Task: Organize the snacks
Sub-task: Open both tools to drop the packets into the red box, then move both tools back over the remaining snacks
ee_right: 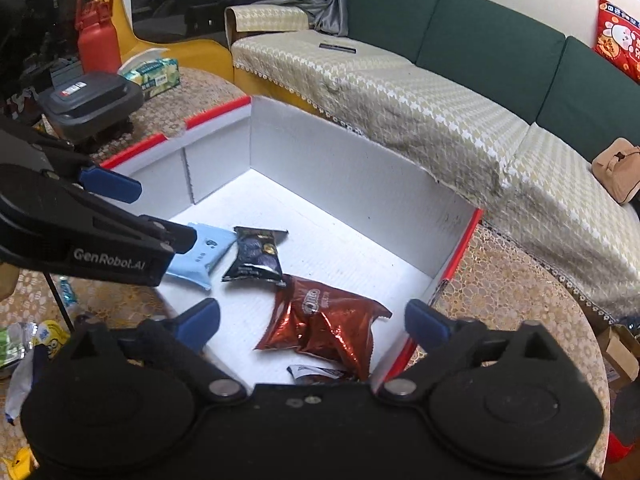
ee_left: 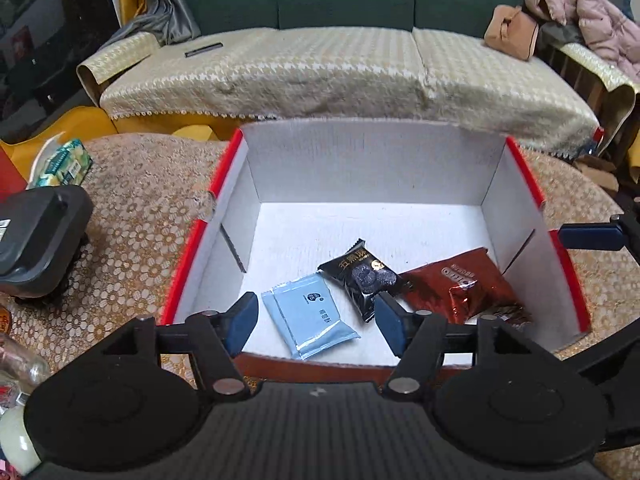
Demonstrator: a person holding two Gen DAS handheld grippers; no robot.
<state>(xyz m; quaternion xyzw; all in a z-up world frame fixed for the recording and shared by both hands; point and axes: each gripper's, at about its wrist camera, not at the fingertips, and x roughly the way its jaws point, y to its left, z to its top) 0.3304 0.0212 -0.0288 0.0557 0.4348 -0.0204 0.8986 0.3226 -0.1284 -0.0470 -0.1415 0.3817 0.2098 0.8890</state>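
A white cardboard box with a red rim [ee_left: 188, 264] [ee_right: 460, 248] stands open on the lace-covered table. On its floor lie a light blue packet [ee_left: 312, 320] [ee_right: 208, 250], a black packet [ee_left: 362, 276] [ee_right: 256, 256] and a shiny red-brown packet [ee_left: 460, 288] [ee_right: 324, 328]. A small dark packet [ee_right: 316, 374] pokes out under the red one. My left gripper [ee_left: 316, 316] [ee_right: 164, 213] hangs open over the blue packet, its pads clear of it. Open too, my right gripper [ee_right: 314, 318] hovers over the red-brown packet without touching it.
A black device [ee_left: 36, 236] [ee_right: 92, 100] and a green tissue pack [ee_left: 64, 164] [ee_right: 154, 72] sit left of the box. Loose snack wrappers [ee_right: 48, 340] lie at the table's near left. A red bottle [ee_right: 98, 36] stands far left. A sofa [ee_left: 320, 64] runs behind the box.
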